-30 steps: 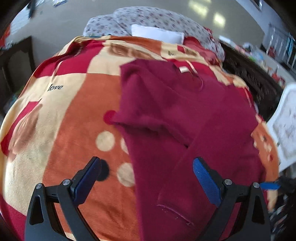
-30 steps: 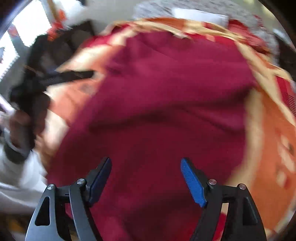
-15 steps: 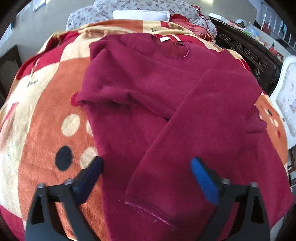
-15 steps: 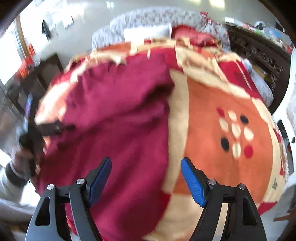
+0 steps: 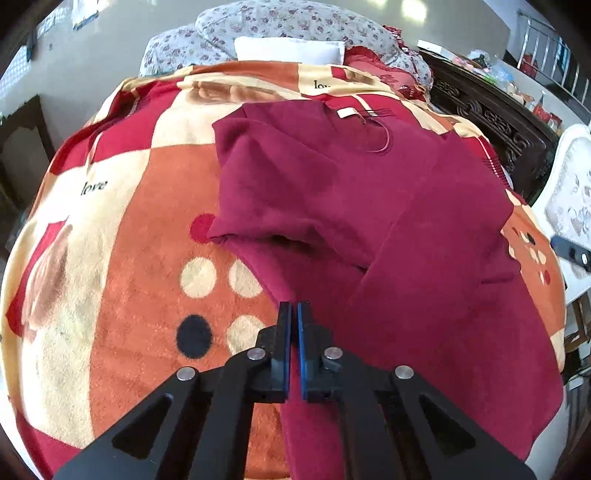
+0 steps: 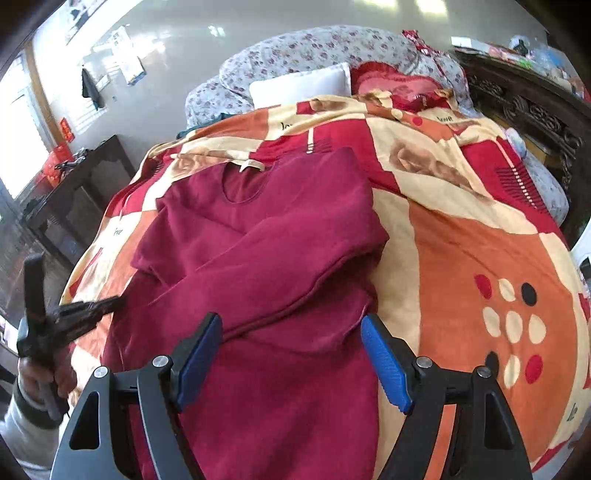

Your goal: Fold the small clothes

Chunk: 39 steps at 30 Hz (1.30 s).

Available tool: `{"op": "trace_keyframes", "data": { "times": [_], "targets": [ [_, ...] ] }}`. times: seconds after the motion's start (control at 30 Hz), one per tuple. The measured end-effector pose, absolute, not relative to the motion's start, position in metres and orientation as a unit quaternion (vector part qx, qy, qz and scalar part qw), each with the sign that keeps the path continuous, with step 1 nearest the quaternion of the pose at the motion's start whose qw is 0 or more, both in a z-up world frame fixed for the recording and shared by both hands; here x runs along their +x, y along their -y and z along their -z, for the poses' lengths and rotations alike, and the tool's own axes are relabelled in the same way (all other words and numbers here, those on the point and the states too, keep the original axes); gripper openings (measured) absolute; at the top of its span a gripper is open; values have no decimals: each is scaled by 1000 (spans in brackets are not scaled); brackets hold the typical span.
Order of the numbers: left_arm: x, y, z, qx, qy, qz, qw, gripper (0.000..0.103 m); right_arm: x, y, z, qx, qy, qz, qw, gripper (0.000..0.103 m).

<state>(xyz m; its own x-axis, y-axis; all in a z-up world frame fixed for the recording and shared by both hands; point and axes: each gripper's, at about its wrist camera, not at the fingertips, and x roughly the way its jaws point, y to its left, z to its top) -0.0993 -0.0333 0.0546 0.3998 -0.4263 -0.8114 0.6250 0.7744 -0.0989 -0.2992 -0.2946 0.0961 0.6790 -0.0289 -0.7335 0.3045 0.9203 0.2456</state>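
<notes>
A dark red long-sleeved sweater [image 5: 369, 206] [image 6: 280, 258] lies flat on a bed, neck and label at the far end, one sleeve folded across its body. My left gripper [image 5: 294, 306] has its jaws pressed together at the sweater's left side edge, and the fabric edge runs in between the pads. In the right wrist view that gripper [image 6: 110, 301] reaches the same edge, held by a hand in a pale sleeve. My right gripper [image 6: 291, 332] hovers open over the sweater's lower right part with nothing gripped; the folded sleeve lies just beyond its fingertips.
An orange, red and cream blanket [image 5: 122, 229] [image 6: 461, 240] covers the bed. A floral quilt [image 5: 295, 22] and a white pillow [image 5: 288, 50] lie at the head. Dark carved wood [image 5: 491, 110] and a white chair [image 5: 569, 192] stand to the right, a dark side table [image 6: 85, 173] to the left.
The left jaws have gone from wide open to shut at the sweater's left edge. The right gripper has risen and swung, and it now looks over the whole sweater.
</notes>
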Motion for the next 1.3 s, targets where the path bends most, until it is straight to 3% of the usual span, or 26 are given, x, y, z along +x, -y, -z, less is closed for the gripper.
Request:
{"op": "trace_keyframes", "data": {
  "times": [0.1, 0.17, 0.2, 0.23, 0.33, 0.47, 0.5, 0.53, 0.6, 0.67, 0.93, 1.13, 1.3],
  "targets": [
    [-106, 38, -58, 115, -435, 320, 834, 6, -293, 290, -95, 172, -392, 80, 900, 82],
    [-106, 40, -59, 110, -437, 320, 833, 28, -292, 287, -92, 174, -394, 68, 900, 82],
    [-105, 39, -60, 105, -438, 321, 833, 54, -292, 285, -91, 173, -396, 65, 900, 82],
    [-105, 38, -62, 95, -430, 326, 837, 67, -292, 283, -89, 172, -398, 62, 899, 82],
    [-110, 45, -65, 105, -402, 339, 844, 67, -292, 282, -84, 175, -404, 57, 896, 82],
    [-112, 75, -47, 185, -413, 343, 823, 67, -292, 283, -81, 185, -407, 56, 893, 82],
    [-110, 82, -38, 197, -422, 345, 815, 59, -293, 284, -81, 187, -407, 54, 893, 82],
    [-108, 86, -34, 200, -431, 348, 808, 36, -294, 284, -80, 190, -406, 52, 892, 82],
    [-101, 95, -19, 199, -464, 363, 783, 12, -296, 283, -78, 193, -408, 52, 891, 82],
    [-100, 98, -20, 197, -462, 369, 782, 5, -297, 284, -76, 196, -411, 53, 889, 82],
    [-107, 67, -69, 161, -431, 402, 792, 3, -292, 284, -81, 196, -404, 51, 892, 82],
    [-104, 58, -54, 177, -447, 377, 792, 3, -279, 282, -89, 188, -396, 44, 898, 83],
    [-103, 67, -37, 178, -460, 358, 793, 4, -240, 292, -93, 113, -389, 104, 908, 79]
  ]
}}
